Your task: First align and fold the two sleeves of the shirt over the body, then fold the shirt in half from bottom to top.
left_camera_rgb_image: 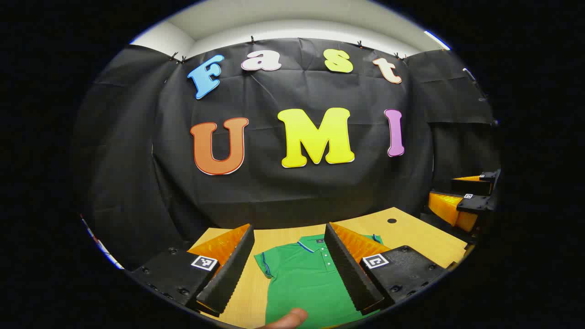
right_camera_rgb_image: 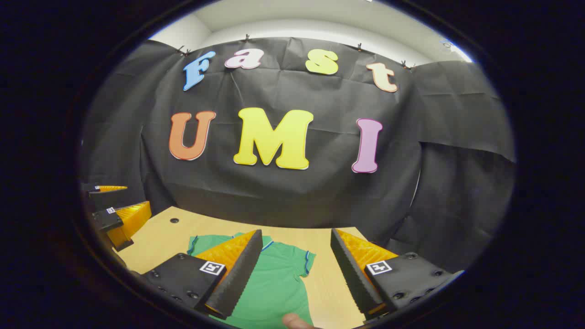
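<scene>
Closest thing to my lens is a fingertip (left_camera_rgb_image: 292, 317) poking in at 6 o'clock of the left gripper view, and there's another fingertip (right_camera_rgb_image: 295, 321) at 6 in the right gripper view.

Past that, the green short-sleeved polo shirt with the blue-trimmed collar (left_camera_rgb_image: 304, 274) lies flat on the light wooden bench (left_camera_rgb_image: 411, 233), collar pointing away from me. From what I can see we're at square one: both sleeves are out to the sides, nothing is folded over the body, and the bottom-to-top fold is untouched.

My left claw (left_camera_rgb_image: 289, 267) hangs wide open above the shirt's chest, gripping nothing. My right claw (right_camera_rgb_image: 296, 269) is also spread wide and empty, over the shirt's right sleeve (right_camera_rgb_image: 307, 262). So sleeves first, I reckon.
</scene>
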Tool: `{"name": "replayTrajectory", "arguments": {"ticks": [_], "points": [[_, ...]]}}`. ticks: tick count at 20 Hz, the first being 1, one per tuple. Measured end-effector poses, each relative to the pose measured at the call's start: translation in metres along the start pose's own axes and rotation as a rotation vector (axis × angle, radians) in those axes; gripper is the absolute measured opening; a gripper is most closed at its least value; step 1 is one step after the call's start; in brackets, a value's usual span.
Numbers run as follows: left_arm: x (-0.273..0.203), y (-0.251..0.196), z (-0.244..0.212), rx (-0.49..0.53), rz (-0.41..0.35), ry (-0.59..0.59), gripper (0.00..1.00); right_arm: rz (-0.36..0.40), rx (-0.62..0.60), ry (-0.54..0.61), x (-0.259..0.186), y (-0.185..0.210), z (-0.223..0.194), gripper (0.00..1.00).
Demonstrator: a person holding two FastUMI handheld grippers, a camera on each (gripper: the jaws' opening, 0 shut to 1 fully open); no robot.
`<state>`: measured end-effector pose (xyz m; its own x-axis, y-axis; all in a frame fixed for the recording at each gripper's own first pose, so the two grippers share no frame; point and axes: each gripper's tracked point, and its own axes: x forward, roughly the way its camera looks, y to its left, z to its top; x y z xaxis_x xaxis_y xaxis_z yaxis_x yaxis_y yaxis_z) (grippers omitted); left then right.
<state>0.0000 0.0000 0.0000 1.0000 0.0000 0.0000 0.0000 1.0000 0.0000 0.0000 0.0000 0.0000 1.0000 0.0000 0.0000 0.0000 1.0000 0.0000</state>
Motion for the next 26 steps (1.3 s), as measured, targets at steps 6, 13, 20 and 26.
{"name": "replayTrajectory", "arguments": {"ticks": [6,13,20,26], "points": [[-0.008,-0.007,-0.002,-0.008,0.007,0.017,0.99,0.008,-0.002,0.006,-0.003,-0.008,-0.004,0.92],[-0.015,-0.009,0.011,-0.008,0.037,-0.032,0.99,0.031,-0.02,0.002,-0.001,-0.009,-0.002,0.92],[-0.02,-0.007,0.009,-0.017,0.076,-0.02,0.99,0.032,-0.045,0.012,0.019,-0.012,-0.014,0.92],[-0.019,-0.011,0.015,-0.058,0.126,0.005,0.99,0.053,-0.087,0.076,0.057,-0.016,-0.059,0.92]]}}
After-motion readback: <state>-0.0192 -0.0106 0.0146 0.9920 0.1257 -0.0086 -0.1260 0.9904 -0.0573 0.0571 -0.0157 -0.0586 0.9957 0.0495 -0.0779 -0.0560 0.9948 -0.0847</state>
